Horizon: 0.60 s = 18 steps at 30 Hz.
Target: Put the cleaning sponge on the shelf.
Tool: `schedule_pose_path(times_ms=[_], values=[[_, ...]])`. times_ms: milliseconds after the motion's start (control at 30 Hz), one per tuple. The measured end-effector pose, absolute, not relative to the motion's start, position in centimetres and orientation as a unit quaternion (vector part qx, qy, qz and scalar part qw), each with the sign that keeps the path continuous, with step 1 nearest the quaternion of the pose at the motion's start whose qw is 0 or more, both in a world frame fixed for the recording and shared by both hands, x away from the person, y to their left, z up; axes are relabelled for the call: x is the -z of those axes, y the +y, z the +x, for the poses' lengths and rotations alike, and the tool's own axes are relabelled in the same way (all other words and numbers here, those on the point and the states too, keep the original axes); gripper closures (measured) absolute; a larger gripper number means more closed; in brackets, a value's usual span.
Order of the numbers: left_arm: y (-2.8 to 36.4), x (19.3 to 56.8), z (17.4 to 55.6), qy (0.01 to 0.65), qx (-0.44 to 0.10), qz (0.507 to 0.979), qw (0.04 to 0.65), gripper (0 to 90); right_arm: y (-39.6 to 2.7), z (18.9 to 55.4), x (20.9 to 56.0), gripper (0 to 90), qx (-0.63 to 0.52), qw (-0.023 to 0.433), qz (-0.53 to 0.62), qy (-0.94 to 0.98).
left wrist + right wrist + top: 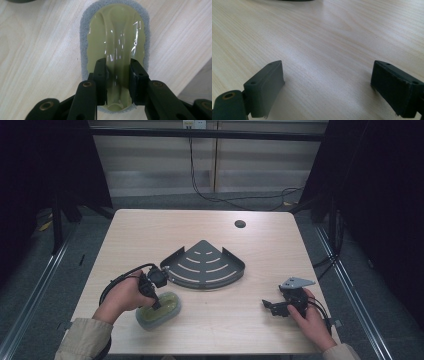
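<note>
An oval scrubber lies flat near the table's front left, a pale yellow-green plastic top on a grey sponge base. My left gripper points down on it. In the left gripper view, that left gripper is shut on the raised ridge running along the scrubber's top, one jaw pressed against each side. My right gripper rests low at the front right, pointing left. In the right gripper view, the right gripper is open wide, with bare wood between its jaws.
A dark grey quarter-round corner shelf with slots and a low rim lies mid-table, just beyond the left gripper. A round cable hole sits near the far edge. Black curtains flank the table, and cables trail on the floor behind.
</note>
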<state>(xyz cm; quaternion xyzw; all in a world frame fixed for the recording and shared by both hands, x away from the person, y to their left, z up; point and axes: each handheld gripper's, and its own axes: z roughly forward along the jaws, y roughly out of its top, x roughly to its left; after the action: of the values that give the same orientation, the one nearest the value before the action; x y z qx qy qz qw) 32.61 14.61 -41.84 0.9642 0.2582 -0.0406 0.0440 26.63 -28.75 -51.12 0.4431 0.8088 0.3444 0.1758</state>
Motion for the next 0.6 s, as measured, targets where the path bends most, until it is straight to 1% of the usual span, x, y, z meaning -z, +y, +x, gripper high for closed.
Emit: schedule_pose_path(times_ms=[100, 267, 600], values=[[14.7, 41.5, 32.7, 0.260, 0.044, 0.964, 0.042, 71.2, -28.7, 26.6, 51.1, 10.5, -0.344, 0.175, 0.444, 0.809], [14.9, 40.6, 33.0, 0.289, 0.051, 0.955, 0.052, 71.2, -28.7, 26.6, 51.1, 10.5, -0.344, 0.175, 0.444, 0.809], [15.9, 39.2, 33.8, 0.321, 0.053, 0.944, 0.056, 71.2, -28.8, 26.6, 51.1, 10.5, -0.345, 0.177, 0.442, 0.809]])
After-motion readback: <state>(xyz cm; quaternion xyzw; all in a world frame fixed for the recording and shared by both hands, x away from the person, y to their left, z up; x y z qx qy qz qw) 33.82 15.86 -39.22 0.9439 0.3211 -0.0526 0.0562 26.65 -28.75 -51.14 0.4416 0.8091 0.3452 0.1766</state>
